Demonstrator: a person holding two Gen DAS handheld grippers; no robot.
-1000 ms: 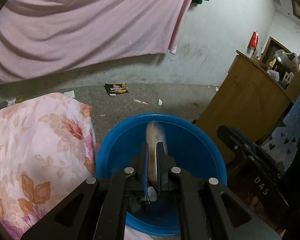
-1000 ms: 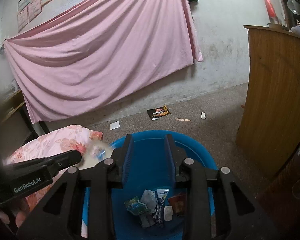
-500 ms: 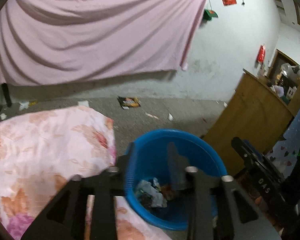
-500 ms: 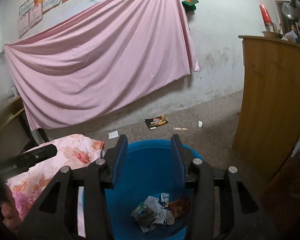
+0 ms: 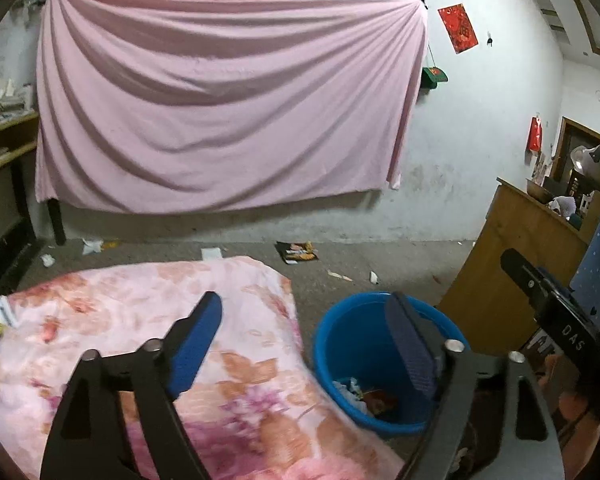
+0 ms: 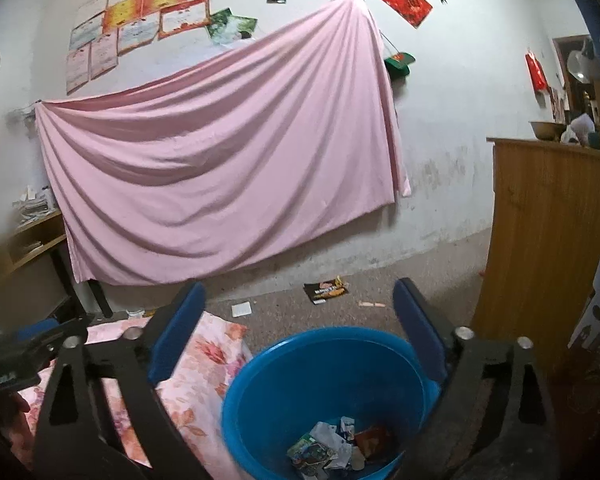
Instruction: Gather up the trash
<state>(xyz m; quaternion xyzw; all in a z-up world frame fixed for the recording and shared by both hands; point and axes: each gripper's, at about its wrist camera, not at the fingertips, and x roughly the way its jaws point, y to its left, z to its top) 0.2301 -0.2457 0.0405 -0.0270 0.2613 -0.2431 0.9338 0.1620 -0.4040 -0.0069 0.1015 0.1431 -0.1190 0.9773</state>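
Note:
A blue bucket (image 5: 332, 344) (image 6: 260, 392) stands on the floor beside a floral blanket and holds several crumpled wrappers (image 6: 332, 444) at its bottom. My left gripper (image 5: 304, 312) hovers above the blanket's edge and the bucket's left rim, its jaws opening with nothing between them. My right gripper (image 6: 298, 300) hangs over the bucket, jaws opening wide and empty. On the floor beyond lie a dark snack wrapper (image 5: 298, 251) (image 6: 326, 290), a white paper scrap (image 6: 241, 309) and small bits (image 5: 374, 277). The right gripper's body (image 5: 556, 312) shows at the right of the left wrist view.
A pink floral blanket (image 5: 120, 320) covers the bed at the left. A wooden cabinet (image 6: 540, 240) stands right of the bucket. A pink sheet (image 5: 220, 100) hangs on the far wall, with a desk (image 6: 28, 240) at the far left. More scraps (image 5: 92, 246) lie near the wall.
The left gripper let a pale piece of trash go into the bucket, then opened and drew up and left over the blanket. The right gripper also opened wide and rose.

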